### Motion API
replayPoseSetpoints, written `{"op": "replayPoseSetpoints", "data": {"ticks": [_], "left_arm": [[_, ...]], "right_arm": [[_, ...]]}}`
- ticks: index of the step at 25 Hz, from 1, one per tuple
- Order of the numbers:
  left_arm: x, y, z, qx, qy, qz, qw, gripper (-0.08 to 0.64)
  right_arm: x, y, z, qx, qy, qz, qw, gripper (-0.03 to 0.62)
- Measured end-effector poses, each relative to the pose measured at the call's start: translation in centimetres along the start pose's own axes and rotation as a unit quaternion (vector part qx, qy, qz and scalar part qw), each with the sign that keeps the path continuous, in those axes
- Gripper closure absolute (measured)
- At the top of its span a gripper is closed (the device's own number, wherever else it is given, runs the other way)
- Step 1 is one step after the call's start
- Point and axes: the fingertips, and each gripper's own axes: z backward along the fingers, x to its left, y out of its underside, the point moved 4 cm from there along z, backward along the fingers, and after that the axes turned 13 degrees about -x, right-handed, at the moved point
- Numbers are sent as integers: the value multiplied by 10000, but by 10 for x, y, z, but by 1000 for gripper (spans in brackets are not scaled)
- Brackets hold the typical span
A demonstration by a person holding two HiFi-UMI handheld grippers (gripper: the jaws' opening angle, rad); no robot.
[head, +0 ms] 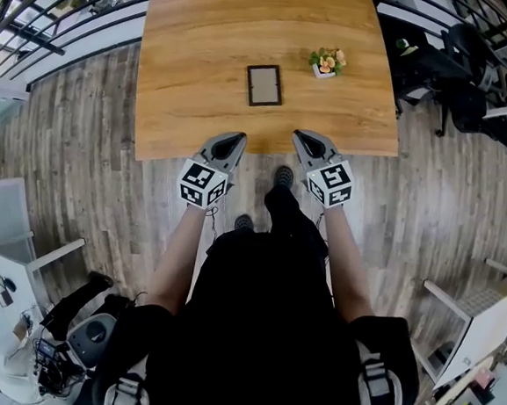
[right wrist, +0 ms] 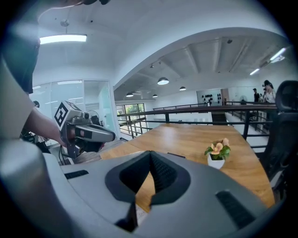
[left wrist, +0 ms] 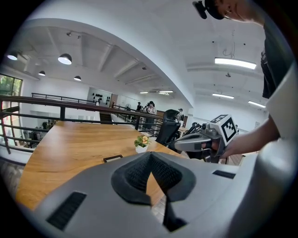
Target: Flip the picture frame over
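The worktop point(head: 204, 61) runs off the top edge. The picture frame point(head: 264, 85) is too small to tell which side faces up.

A wooden table point(head: 206, 43) stands on a grey-brown plank floor point(head: 80, 164). On the table, toward its right side, sits a small white pot of orange flowers point(head: 327, 62). Black railings point(head: 58, 13) run along the table's left, and a black office chair point(head: 463, 79) stands off its right edge. Beyond the table's far end stand people point(left wrist: 150, 108), with round ceiling lamps point(left wrist: 65, 59) overhead
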Motion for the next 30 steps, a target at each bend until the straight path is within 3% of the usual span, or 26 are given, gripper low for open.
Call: {"op": "replayPoseSetpoints", "data": {"ticks": [15, 30], "left_arm": [[24, -2, -64, 25, -645, -50, 9979, 540], [45, 4, -85, -141, -1178, 216, 9927, 540]], "right_arm": [[-77, -9, -54, 69, -697, 29, 9975, 586], [-96, -10, -83, 176, -1145, 112, 9932, 586]]}}
